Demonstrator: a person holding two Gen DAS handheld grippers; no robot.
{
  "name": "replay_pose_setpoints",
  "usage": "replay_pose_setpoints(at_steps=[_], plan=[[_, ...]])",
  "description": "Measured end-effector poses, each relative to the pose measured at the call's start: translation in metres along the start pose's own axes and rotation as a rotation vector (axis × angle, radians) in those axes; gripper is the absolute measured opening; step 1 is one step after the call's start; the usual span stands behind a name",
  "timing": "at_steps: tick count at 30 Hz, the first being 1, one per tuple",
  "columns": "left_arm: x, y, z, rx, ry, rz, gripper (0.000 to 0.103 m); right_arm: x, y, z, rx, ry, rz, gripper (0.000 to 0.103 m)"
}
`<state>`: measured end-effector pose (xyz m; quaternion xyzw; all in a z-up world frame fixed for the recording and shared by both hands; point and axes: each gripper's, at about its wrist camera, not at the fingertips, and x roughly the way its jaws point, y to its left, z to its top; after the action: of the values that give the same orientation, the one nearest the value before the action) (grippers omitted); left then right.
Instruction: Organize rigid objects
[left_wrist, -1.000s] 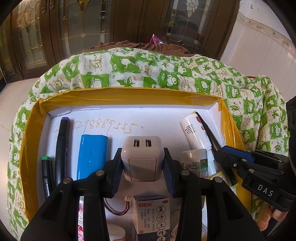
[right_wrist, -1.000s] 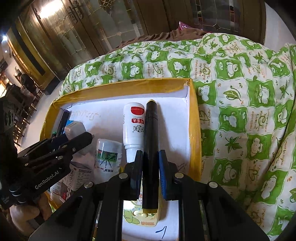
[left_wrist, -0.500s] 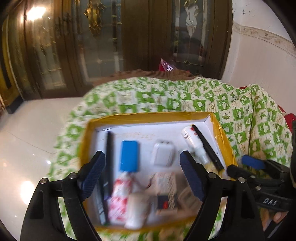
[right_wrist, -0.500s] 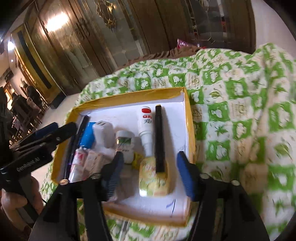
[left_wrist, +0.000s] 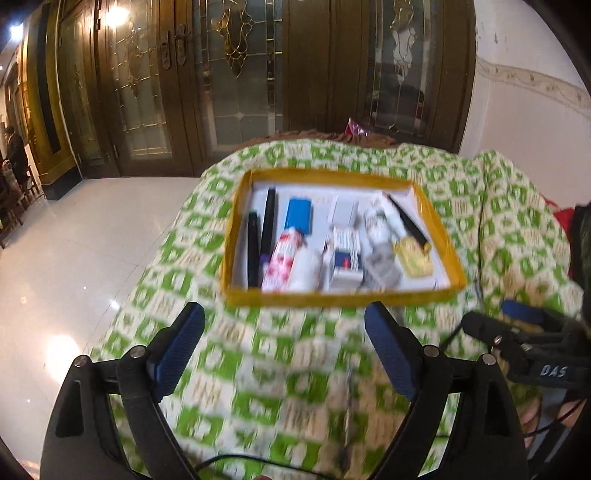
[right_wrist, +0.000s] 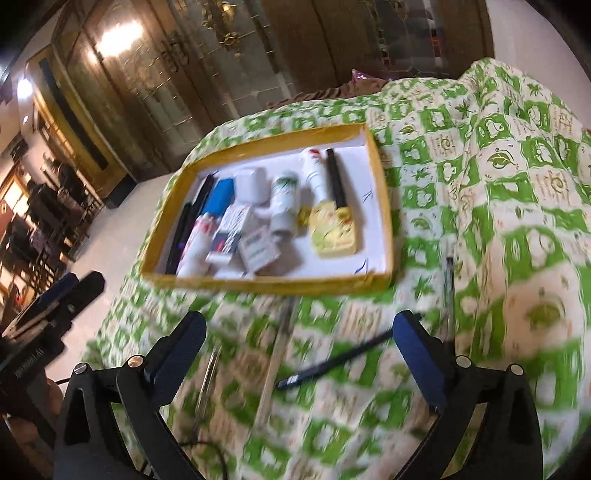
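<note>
Both grippers, left and right, have withdrawn from the tray, jaws opening, empty; next, grasp the pen near the tray.

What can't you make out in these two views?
- Labels on the boxes in the tray: both views, too small and blurred.
- Thin sticks on the cloth: right view, motion blur hides what they are.
- Right gripper: left view, cut off by the edge.
</note>
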<state>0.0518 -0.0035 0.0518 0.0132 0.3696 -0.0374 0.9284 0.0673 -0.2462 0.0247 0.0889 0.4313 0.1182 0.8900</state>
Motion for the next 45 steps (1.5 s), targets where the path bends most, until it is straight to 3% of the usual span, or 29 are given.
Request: replay_pose_setpoints(at_steps=[7,10,12,18,30,45], plan=[[-0.028,0.004,-0.016,-0.004,-0.038,0.021,0.089,-0.024,0.027,-0.023,-0.092,-0.043,-0.034,0.101],[-0.037,0.005,-0.019,0.003,-0.083,0.086,0.103,-0.033,0.032,-0.031,-0.096,-0.05,-0.029,0.101],[-0.039,0.007,-0.024,0.013,-0.113,0.11,0.103,-0.038,0.034,-0.036,-0.091,-0.053,-0.035,0.101],[-0.029,0.007,-0.04,-0.001,-0.085,0.029,0.103,-0.047,0.033,-0.049,-0.096,-0.065,-0.088,0.101],[-0.051,-0.023,-0.04,0.086,-0.128,0.002,0.103,-0.055,0.019,-0.048,-0.036,-0.09,-0.139,0.101],[-0.062,-0.03,-0.039,0.066,-0.067,0.012,0.103,-0.065,0.017,-0.049,-0.029,-0.094,-0.12,0.101]])
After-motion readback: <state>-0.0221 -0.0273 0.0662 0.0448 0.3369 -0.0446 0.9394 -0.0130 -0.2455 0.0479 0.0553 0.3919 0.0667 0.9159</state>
